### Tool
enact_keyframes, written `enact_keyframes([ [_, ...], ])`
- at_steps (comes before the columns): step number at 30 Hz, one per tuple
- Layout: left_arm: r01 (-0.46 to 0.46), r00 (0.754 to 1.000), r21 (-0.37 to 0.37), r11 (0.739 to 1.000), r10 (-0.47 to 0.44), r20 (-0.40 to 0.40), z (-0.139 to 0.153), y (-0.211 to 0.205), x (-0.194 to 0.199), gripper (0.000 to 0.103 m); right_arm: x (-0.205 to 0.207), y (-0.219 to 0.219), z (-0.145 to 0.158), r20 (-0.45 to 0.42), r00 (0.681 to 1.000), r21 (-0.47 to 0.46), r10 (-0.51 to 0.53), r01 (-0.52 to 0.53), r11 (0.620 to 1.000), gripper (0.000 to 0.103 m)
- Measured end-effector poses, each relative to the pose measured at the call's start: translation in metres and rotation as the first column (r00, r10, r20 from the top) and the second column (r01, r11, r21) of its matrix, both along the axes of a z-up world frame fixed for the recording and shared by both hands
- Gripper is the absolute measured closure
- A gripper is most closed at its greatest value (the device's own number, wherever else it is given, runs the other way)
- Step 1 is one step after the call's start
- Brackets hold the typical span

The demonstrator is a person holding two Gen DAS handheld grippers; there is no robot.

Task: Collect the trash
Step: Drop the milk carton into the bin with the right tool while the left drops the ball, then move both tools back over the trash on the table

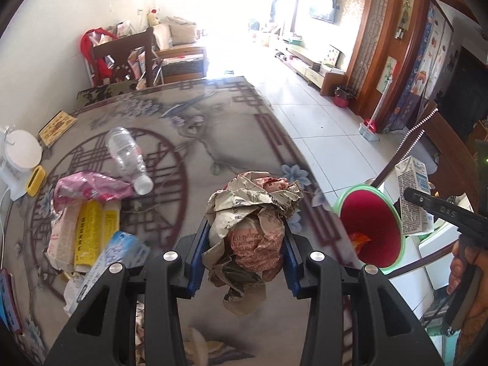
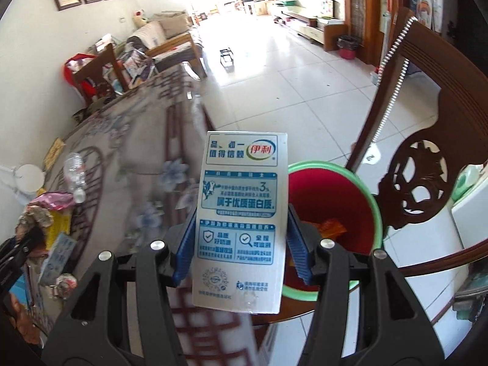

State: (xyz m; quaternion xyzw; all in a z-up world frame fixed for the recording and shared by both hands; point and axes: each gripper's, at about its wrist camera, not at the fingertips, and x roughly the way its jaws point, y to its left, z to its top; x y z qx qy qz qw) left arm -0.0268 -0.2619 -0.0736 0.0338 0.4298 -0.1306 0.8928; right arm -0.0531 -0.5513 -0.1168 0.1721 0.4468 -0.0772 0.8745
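Left tongs (image 1: 245, 244) clenched on a crumpled wad of printed brown-and-white paper (image 1: 253, 222), carried over the bench (image 1: 213, 128) near its right edge. Right tongs (image 2: 241, 244) clamped on a white-and-blue rectangular milk carton (image 2: 241, 222), held upright just beside the red plastic bin with the green rim (image 2: 360, 201), which stands off that same edge next to a dark carved wooden chair (image 2: 427, 183).

Likely trouble — crowding. Both loads bound for one narrow bin mouth; arriving together risks a knock between tongs, or the carton tipping against the rim and falling to the tiled floor. Paper wad loose and springy, with a tail hanging below the pads — could snag the rim or slip free short of the bin, over the bench edge. Carton gripped low on its sides, so top-heavy; a quick swing might pivot it. Chair back close by — a collision hazard on that side.

Still waiting near the bench's left edge: a clear plastic bottle (image 1: 129, 160), a pink foil wrapper (image 1: 88, 187), yellow and pale boxes (image 1: 88, 231).
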Motion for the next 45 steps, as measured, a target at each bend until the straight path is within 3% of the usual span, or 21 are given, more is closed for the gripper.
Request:
enact_keyframes([
  [3,0.030,1.000,0.004,1.000,-0.030,0.009,0.003,-0.018,-0.002,0.064,0.005,-0.019,-0.010,-0.013,1.000,-0.018,-0.018,0.017,1.000,0.049],
  [6,0.066,0.998,0.010,0.998,-0.066,0.011,0.005,-0.037,-0.003,0.064,0.008,-0.034,-0.016,-0.019,0.999,-0.042,-0.035,0.034,0.999,0.032],
  [14,0.192,0.981,-0.008,0.981,-0.192,-0.019,-0.002,-0.099,0.005,0.064,-0.029,-0.066,-0.002,0.031,0.988,-0.026,-0.148,0.149,0.988,0.026],
  [22,0.383,0.922,-0.049,0.923,-0.385,-0.049,-0.020,-0.197,0.013,0.064,-0.091,-0.087,0.007,0.020,0.966,-0.033,-0.258,0.258,0.965,0.025],
  [28,0.455,0.887,-0.054,0.889,-0.458,-0.064,-0.035,-0.250,0.009,0.063,-0.134,-0.102,0.008,0.000,0.940,-0.065,-0.340,0.340,0.938,0.025],
  [29,0.458,0.885,-0.054,0.887,-0.461,-0.061,-0.037,-0.257,0.008,0.056,-0.139,-0.105,0.007,-0.003,0.936,-0.065,-0.351,0.350,0.934,0.025],
  [31,0.450,0.891,-0.046,0.892,-0.452,-0.048,-0.038,-0.266,0.006,0.032,-0.147,-0.108,0.007,-0.006,0.929,-0.066,-0.371,0.369,0.927,0.025],
  [32,0.447,0.893,-0.049,0.893,-0.449,-0.039,-0.038,-0.266,0.006,0.022,-0.150,-0.109,0.008,-0.006,0.928,-0.067,-0.373,0.371,0.926,0.025],
  [39,0.431,0.903,-0.033,0.902,-0.430,0.011,-0.017,-0.240,0.003,0.021,-0.144,-0.092,0.013,0.010,0.943,-0.078,-0.331,0.331,0.940,0.025],
  [45,0.311,0.950,-0.040,0.949,-0.310,0.043,0.005,-0.162,0.002,0.021,-0.115,-0.063,0.018,0.032,0.971,-0.063,-0.239,0.240,0.969,0.025],
])
